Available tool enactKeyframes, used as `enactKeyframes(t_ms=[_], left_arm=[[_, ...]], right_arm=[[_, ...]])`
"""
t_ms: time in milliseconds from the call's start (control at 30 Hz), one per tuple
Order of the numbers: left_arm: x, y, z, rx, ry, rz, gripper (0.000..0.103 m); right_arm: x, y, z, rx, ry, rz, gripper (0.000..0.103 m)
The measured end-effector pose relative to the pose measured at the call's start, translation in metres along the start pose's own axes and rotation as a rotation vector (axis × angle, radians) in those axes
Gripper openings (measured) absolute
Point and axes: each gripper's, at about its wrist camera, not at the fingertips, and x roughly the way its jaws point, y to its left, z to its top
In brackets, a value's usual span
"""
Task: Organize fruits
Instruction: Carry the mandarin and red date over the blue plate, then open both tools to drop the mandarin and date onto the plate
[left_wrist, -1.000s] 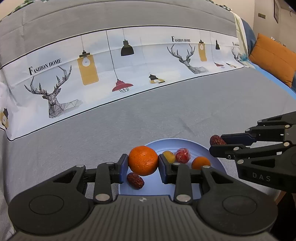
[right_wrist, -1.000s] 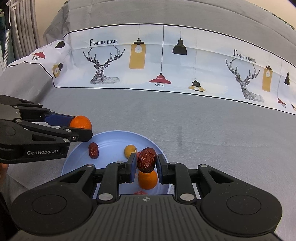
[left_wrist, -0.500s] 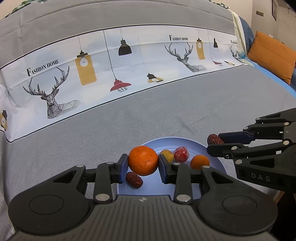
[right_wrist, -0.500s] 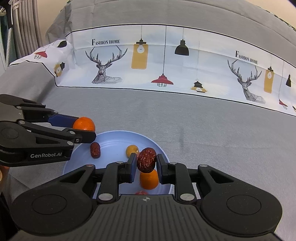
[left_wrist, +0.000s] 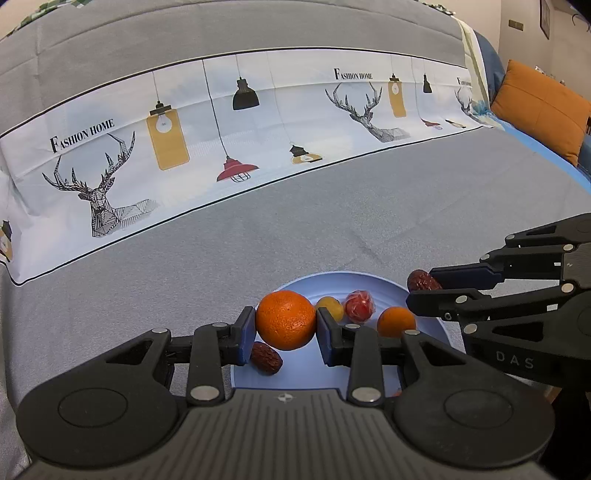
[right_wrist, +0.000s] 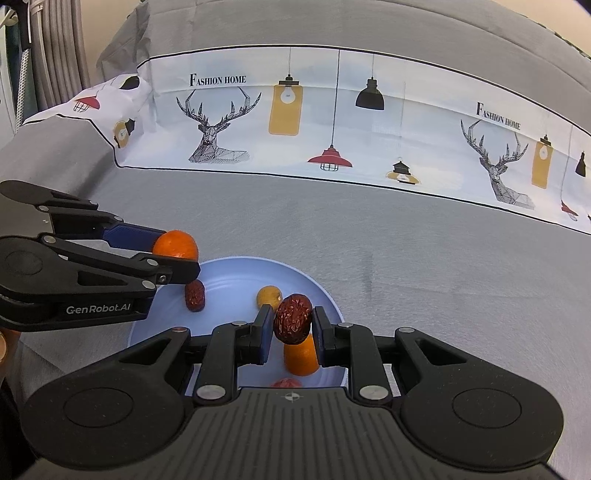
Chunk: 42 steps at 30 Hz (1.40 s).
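A light blue plate (left_wrist: 295, 376) (right_wrist: 236, 273) lies on the grey cloth. My left gripper (left_wrist: 286, 332) (right_wrist: 177, 258) is shut on a large orange (left_wrist: 286, 319) (right_wrist: 176, 248) and holds it above the plate's left edge. My right gripper (right_wrist: 291, 328) (left_wrist: 424, 286) is shut on a wrinkled red date (right_wrist: 292, 323) (left_wrist: 423, 280) above the plate's right side. On the plate lie another date (left_wrist: 266, 363) (right_wrist: 194, 295), a small yellow fruit (left_wrist: 328, 306) (right_wrist: 269, 295), a wrapped red fruit (left_wrist: 358, 305) (right_wrist: 286, 382) and a small orange (left_wrist: 396, 322) (right_wrist: 301, 356).
The plate sits on a grey bedspread (left_wrist: 332, 221) with a white printed band (left_wrist: 258, 122) of deer and lamps behind. An orange cushion (left_wrist: 535, 107) lies far right. Curtains (right_wrist: 55, 48) hang at the far left of the right wrist view.
Both grippers have lifted slightly and drifted with their fruit still held; the plate and its fruit sit a little lower in both views. Nothing was let go.
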Motion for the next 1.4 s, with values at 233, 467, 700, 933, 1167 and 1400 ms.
enactKeyframes(t_ms=[233, 467, 700, 933, 1167, 1400], left_arm=[[0.0008, -0.0020, -0.0008, 0.003, 0.001, -0.002, 0.038], [0.0010, -0.0032, -0.0020, 0.005, -0.001, -0.001, 0.038], [0.0010, -0.0016, -0.0022, 0.007, -0.001, -0.005, 0.038], [0.0015, -0.0007, -0.0024, -0.008, 0.008, -0.006, 0.046], [0.0008, 0.0027, -0.0010, -0.019, 0.003, -0.002, 0.051], [-0.0010, 0.0033, -0.0010, -0.022, 0.001, 0.008, 0.055]], right_arm=[[0.0001, 0.0013, -0.0007, -0.005, 0.003, 0.004, 0.024], [0.0004, 0.0031, -0.0002, -0.008, 0.006, 0.006, 0.024], [-0.0001, 0.0038, -0.0001, -0.009, 0.008, 0.007, 0.024], [0.0027, 0.0063, -0.0014, -0.008, 0.034, 0.006, 0.034], [0.0026, 0.0050, -0.0024, 0.001, 0.029, -0.015, 0.064], [0.0011, 0.0007, -0.0025, 0.006, 0.019, -0.048, 0.085]])
